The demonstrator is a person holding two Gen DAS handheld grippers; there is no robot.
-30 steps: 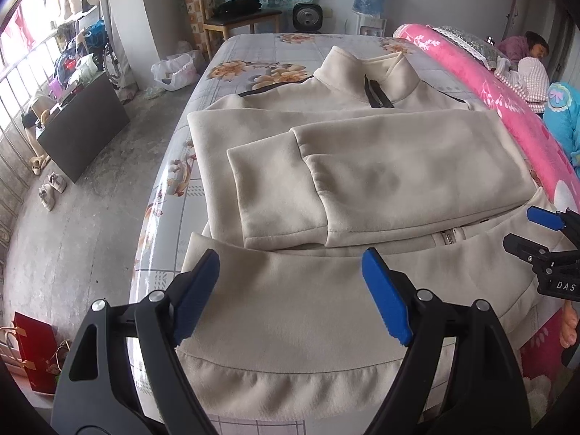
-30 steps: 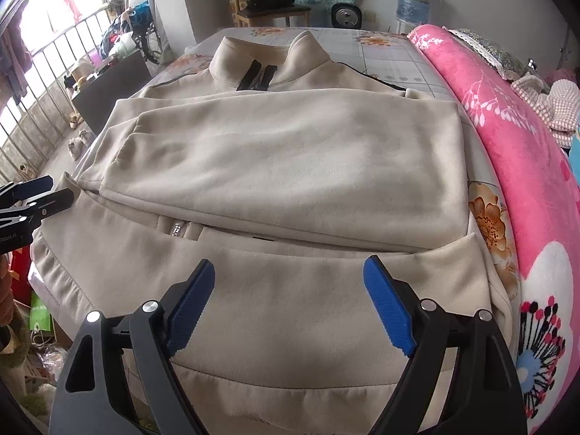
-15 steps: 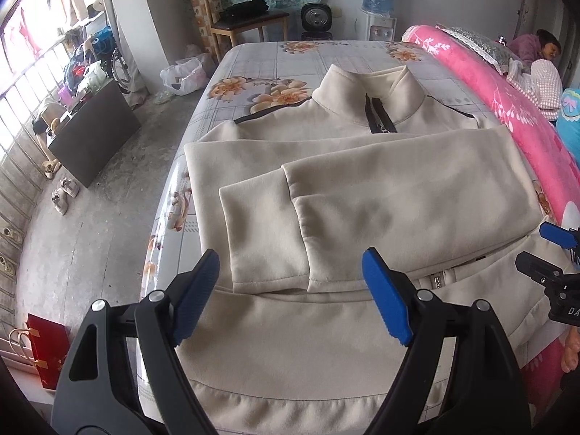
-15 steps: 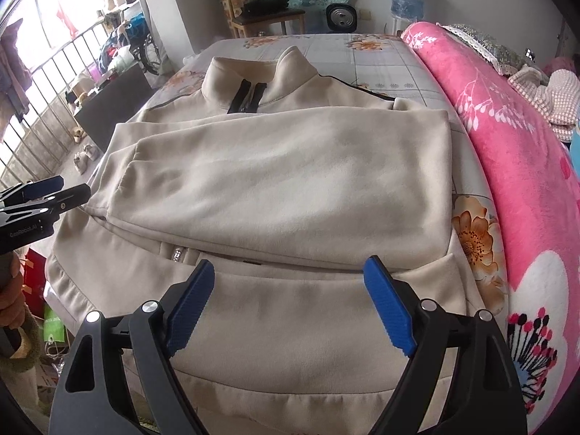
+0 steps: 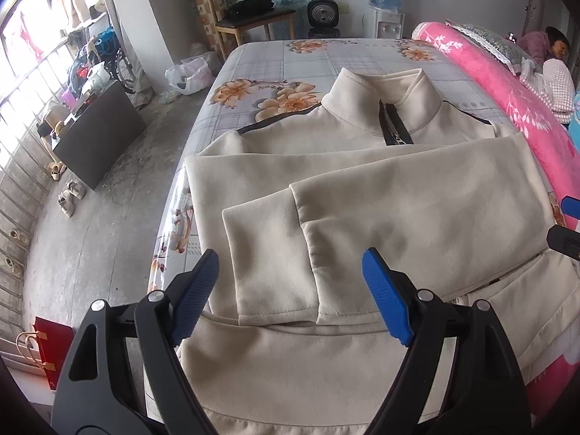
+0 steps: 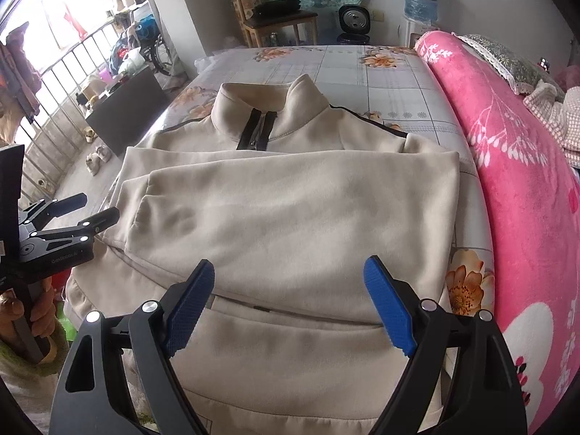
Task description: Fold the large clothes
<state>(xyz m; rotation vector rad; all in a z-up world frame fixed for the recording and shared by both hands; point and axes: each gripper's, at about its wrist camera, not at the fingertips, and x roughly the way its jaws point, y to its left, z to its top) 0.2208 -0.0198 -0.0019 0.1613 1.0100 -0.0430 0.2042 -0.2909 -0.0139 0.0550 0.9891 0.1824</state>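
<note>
One cream zip-neck jacket [image 5: 362,188] lies flat on the bed [image 5: 326,58], collar at the far end and hem at the near edge, so its long axis runs away from both grippers. Its two sleeves are folded across the chest, one stacked on the other, their cuffs ending at the left side. The left gripper [image 5: 290,286] hangs above the near left part of the jacket, over the cuffs, its fingers spread wide and holding nothing. The right gripper [image 6: 290,286] hangs above the near right part with its fingers released and empty too. The hem band lies just below and nearer than both pairs of fingers, and each gripper looks about equally close to its own hem corner. The likely next move is to take the hem at both corners and carry it toward the collar.
</note>
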